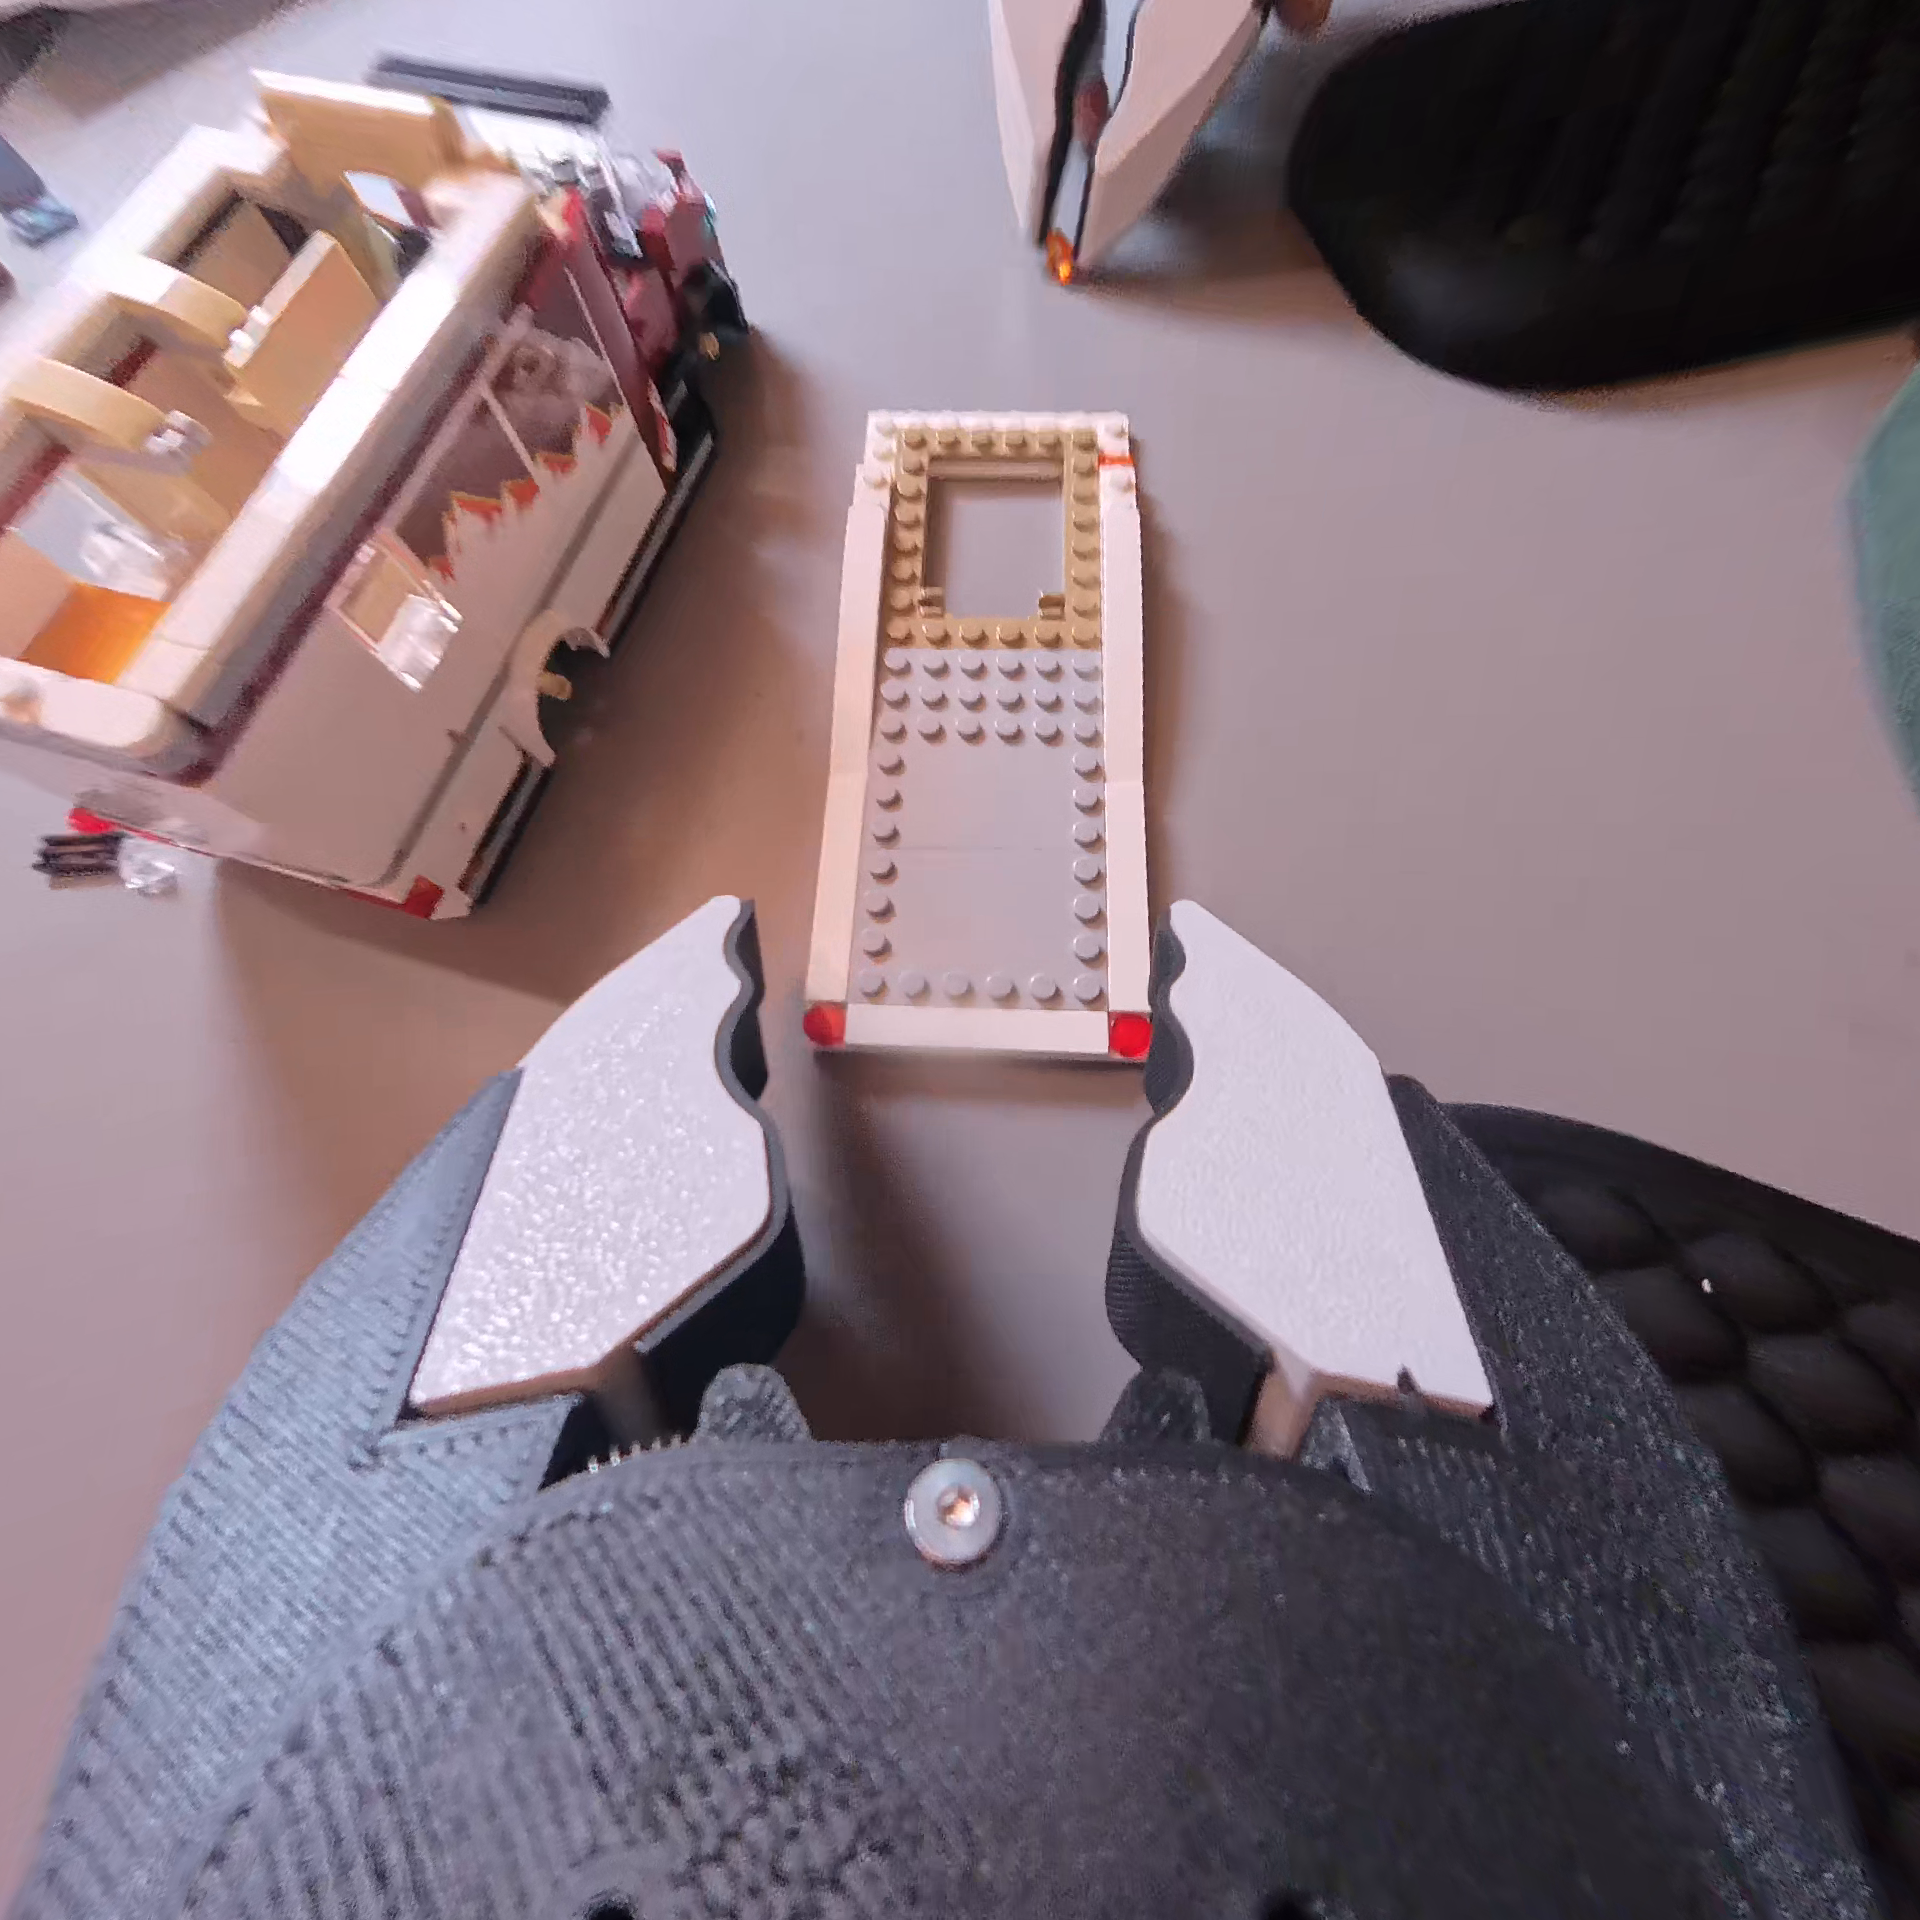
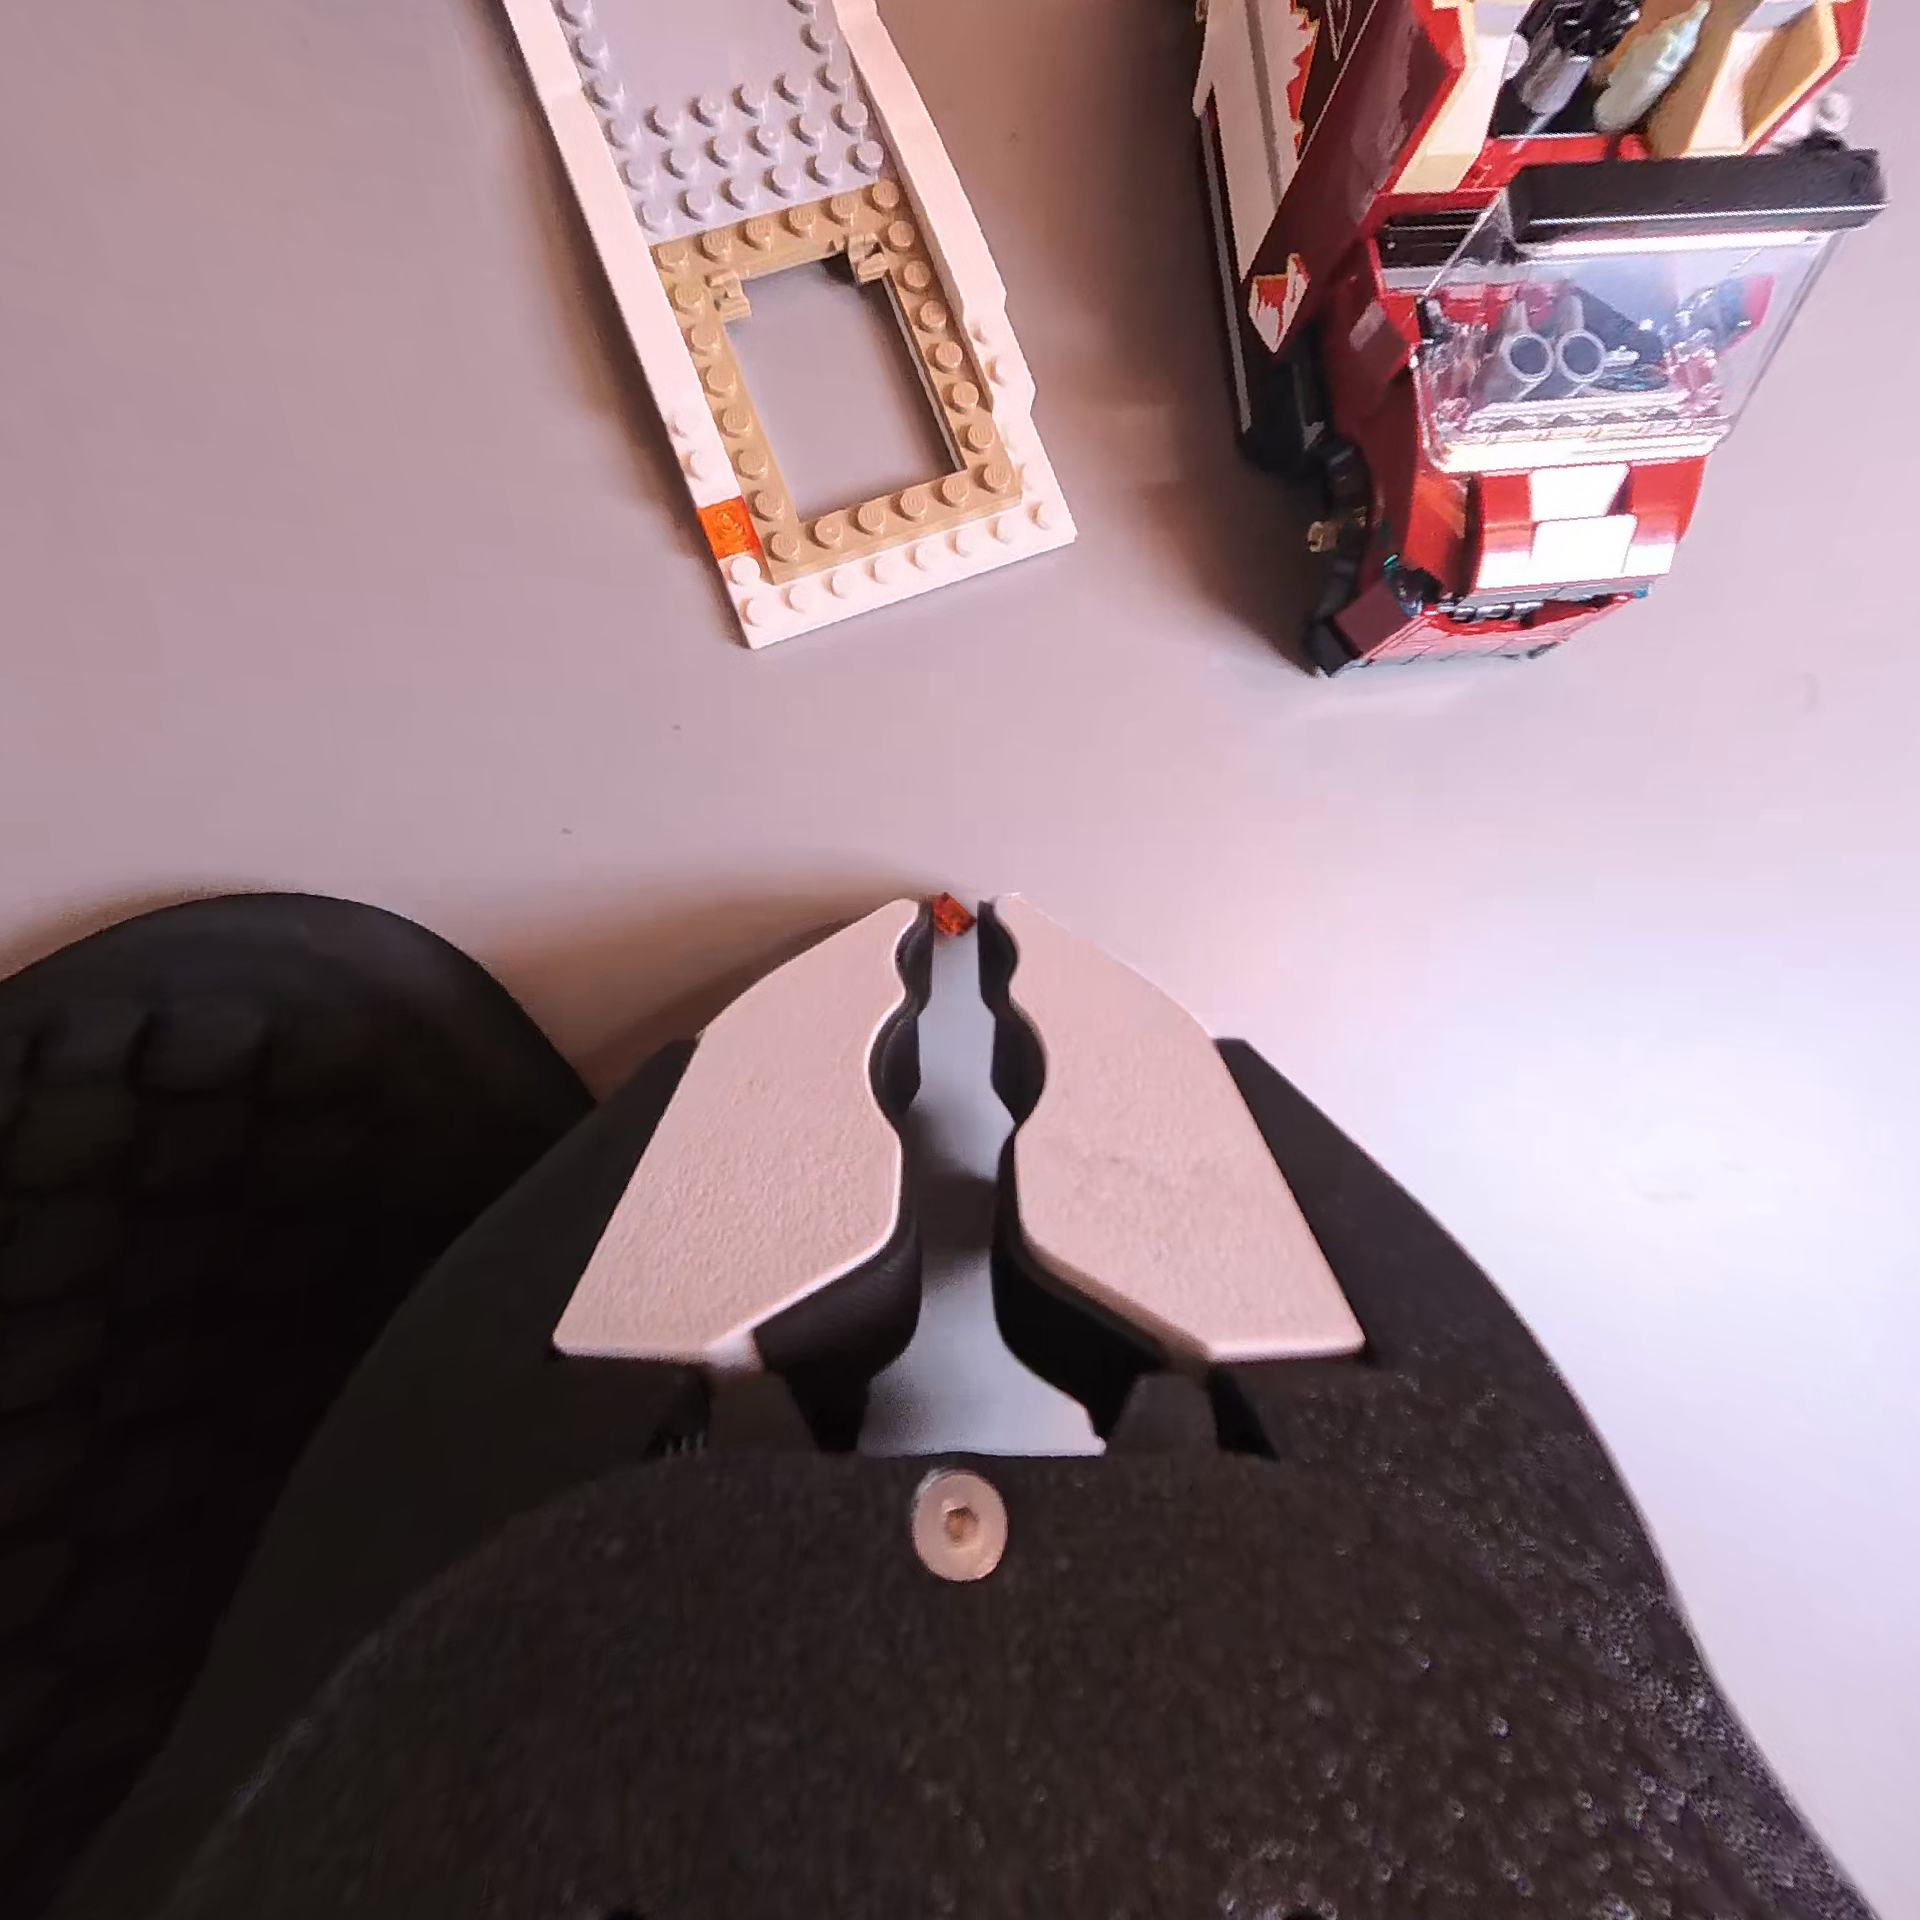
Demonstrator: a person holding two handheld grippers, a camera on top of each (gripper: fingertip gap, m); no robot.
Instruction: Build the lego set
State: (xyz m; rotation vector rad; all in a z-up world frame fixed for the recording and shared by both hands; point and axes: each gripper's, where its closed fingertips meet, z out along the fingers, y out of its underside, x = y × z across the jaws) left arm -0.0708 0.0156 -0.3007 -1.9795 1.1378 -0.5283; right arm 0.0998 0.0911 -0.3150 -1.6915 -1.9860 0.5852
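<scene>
Black ribbed housing filled the near edge of both wrist views. From it, the left tool (image 1: 951, 971) spread its white fingers wide, low over the grey table (image 1: 1455, 727), straddling the near end of a long brick-built roof plate (image 1: 982, 831). Its right pad sat just beside the plate's red corner stud (image 1: 1129, 1034), while the left pad stood clear of the other corner. Tan studded framing around a rectangular opening formed the plate's far half. To the left of the plate stood a cream and dark-red toy camper van (image 1: 343, 540), roofless and blurred.

Narrowed almost together, the right tool (image 2: 956, 920) pinched a tiny transparent orange stud (image 2: 953, 916) at its very tips, just above the table. A matching orange piece (image 2: 724, 528) sat on the plate's corner, well apart from the tool. Dark padded fabric (image 2: 208, 1091) lay to its left.
</scene>
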